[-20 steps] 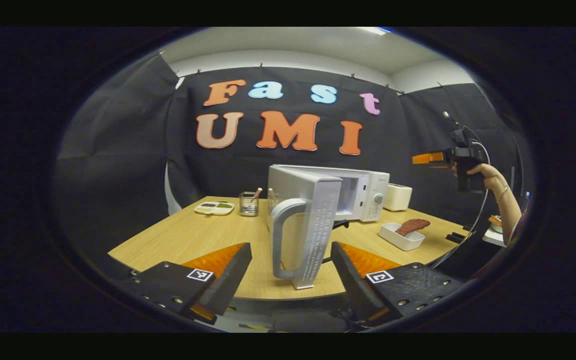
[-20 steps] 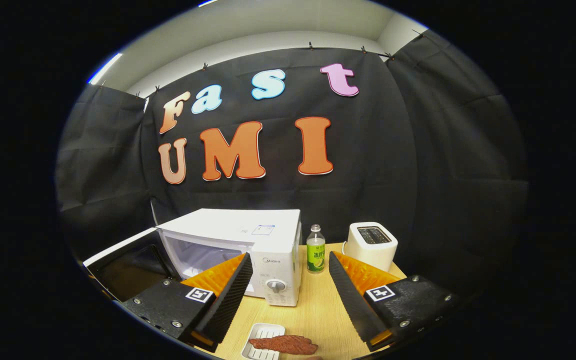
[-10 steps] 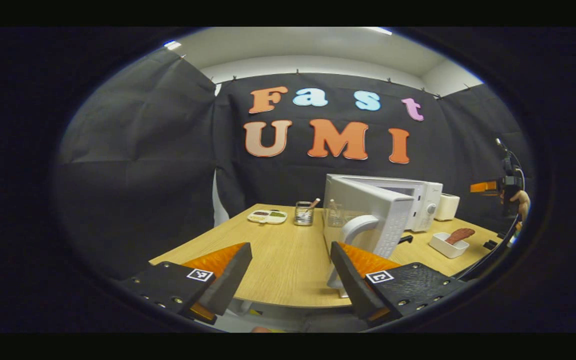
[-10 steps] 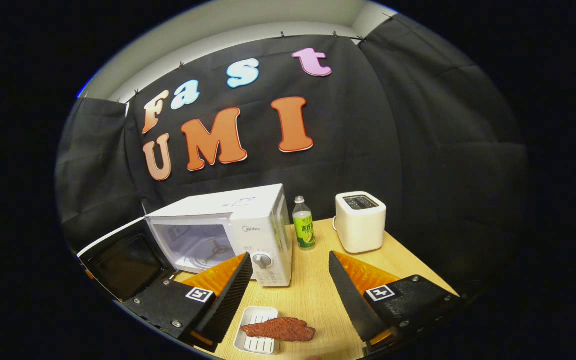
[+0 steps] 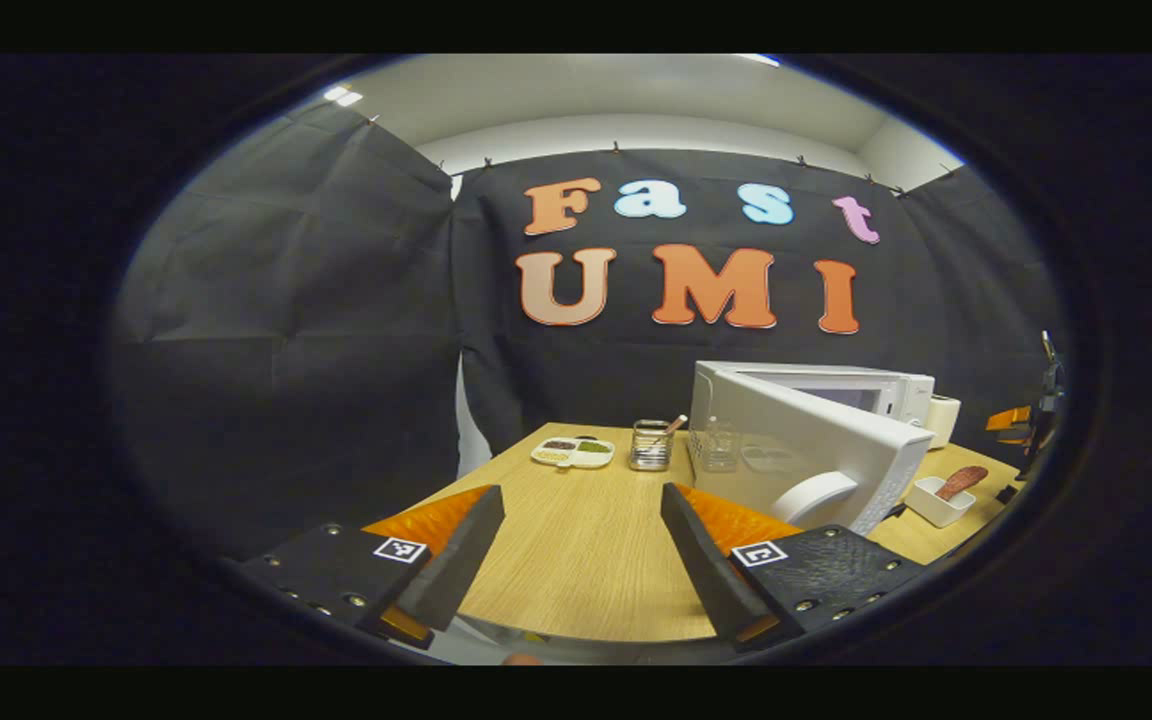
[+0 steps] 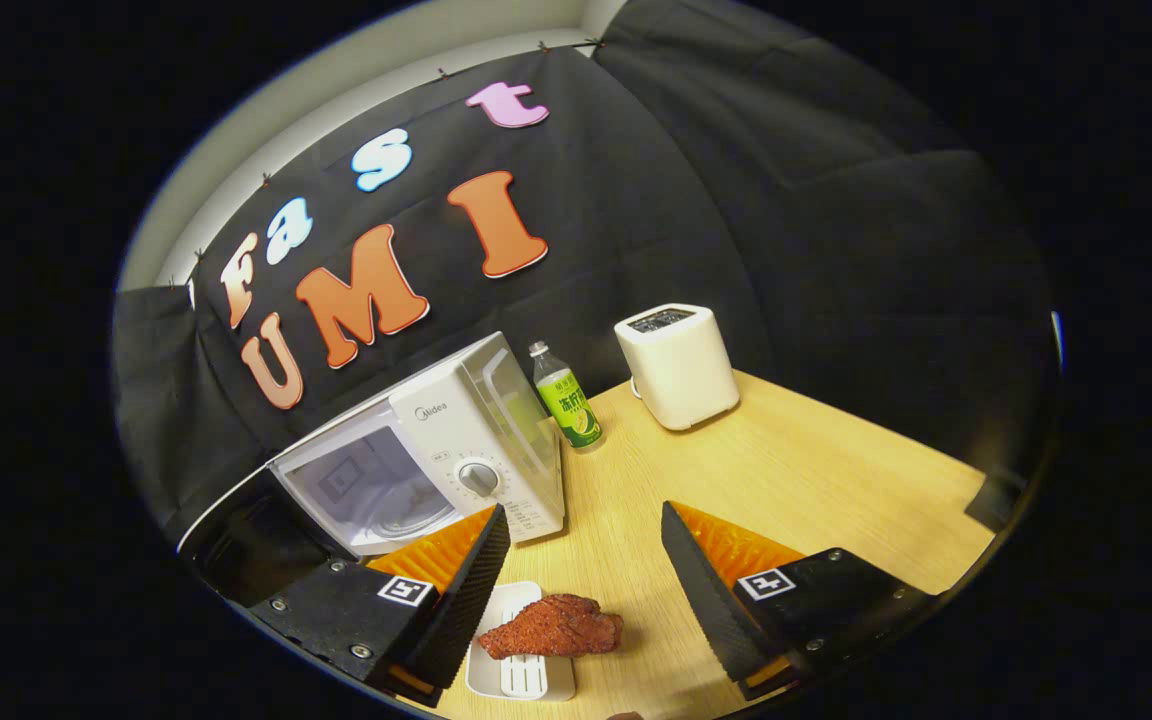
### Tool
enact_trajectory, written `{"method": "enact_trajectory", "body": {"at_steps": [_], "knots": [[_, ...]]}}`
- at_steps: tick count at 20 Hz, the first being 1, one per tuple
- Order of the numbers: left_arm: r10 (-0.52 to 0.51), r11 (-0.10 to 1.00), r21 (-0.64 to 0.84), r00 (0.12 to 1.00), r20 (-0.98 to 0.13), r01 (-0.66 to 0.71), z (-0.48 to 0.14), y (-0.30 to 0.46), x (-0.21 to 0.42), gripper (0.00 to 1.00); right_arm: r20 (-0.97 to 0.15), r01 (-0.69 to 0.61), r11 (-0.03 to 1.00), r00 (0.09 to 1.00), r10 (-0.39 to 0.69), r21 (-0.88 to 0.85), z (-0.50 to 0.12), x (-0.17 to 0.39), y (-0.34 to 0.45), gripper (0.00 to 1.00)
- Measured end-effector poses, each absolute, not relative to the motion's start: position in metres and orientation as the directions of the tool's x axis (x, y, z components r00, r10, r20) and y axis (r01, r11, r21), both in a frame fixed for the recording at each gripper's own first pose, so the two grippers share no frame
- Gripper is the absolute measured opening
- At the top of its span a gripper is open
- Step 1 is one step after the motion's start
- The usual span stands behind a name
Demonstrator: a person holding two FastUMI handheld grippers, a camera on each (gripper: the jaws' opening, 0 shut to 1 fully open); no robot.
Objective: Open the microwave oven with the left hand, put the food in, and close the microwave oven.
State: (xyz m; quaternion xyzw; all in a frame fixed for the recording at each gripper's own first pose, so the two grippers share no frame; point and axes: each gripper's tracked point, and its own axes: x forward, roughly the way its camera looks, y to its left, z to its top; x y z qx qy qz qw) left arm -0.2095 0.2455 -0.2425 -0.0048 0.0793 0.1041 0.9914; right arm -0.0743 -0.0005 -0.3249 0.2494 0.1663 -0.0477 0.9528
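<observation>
The microwave (image 6: 436, 455) stood on the table (image 6: 786, 470) with its door (image 5: 816, 445) swung wide open, so the first step looked done and the loading step was due. In the right gripper view the food (image 6: 553, 627) — a reddish-brown slab — lay across a small white tray (image 6: 521, 675) at about 6 o'clock, just in front of the oven's control panel. The right gripper (image 6: 576, 590) hovered above it with its fingers spread apart and nothing between them; the food sat low between the two fingertips but was not touched. The left gripper (image 5: 581, 560) was likewise spread wide and empty, facing bare tabletop, with the open door at its 3 o'clock and the tray of food (image 5: 941, 495) far off at the same side.

The risks, as I judged them, all came from the grasp and the carry. The slab overhung its tray and rested loosely on it, so fingers closing on the meat alone might leave the tray behind or tip it; closing on the tray's edge could let the slab slide off. The oven mouth sat at about 10 o'clock from the right gripper (partly hidden behind its own finger), so a lift that was too low could knock the tray against the oven's sill. The bottle (image 6: 568, 400) and toaster (image 6: 678, 365) stood at 12 to 1 o'clock, well clear of that path.
</observation>
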Motion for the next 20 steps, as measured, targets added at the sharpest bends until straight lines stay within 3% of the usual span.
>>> {"method": "enact_trajectory", "body": {"at_steps": [9, 15, 19, 20], "knots": [[0.217, 0.976, 0.005, 0.965, -0.148, -0.219, -0.230, 0.247, -0.185, 0.94, -0.429, 0.326, 0.630, 0.903, 0.013, 0.704, -0.400, -0.095, 0.002, 0.94], [0.220, 0.974, -0.015, 0.962, -0.164, -0.226, -0.237, 0.245, -0.183, 0.94, -0.356, 0.254, 0.524, 0.929, 0.102, 0.813, -0.392, -0.095, 0.029, 0.90], [0.219, 0.973, -0.028, 0.959, -0.178, -0.228, -0.244, 0.246, -0.183, 0.94, -0.318, 0.218, 0.483, 0.938, 0.135, 0.848, -0.383, -0.085, 0.041, 0.68], [0.222, 0.973, -0.027, 0.959, -0.177, -0.230, -0.243, 0.248, -0.183, 0.94, -0.308, 0.214, 0.477, 0.943, 0.127, 0.852, -0.381, -0.083, 0.040, 0.57]]}}
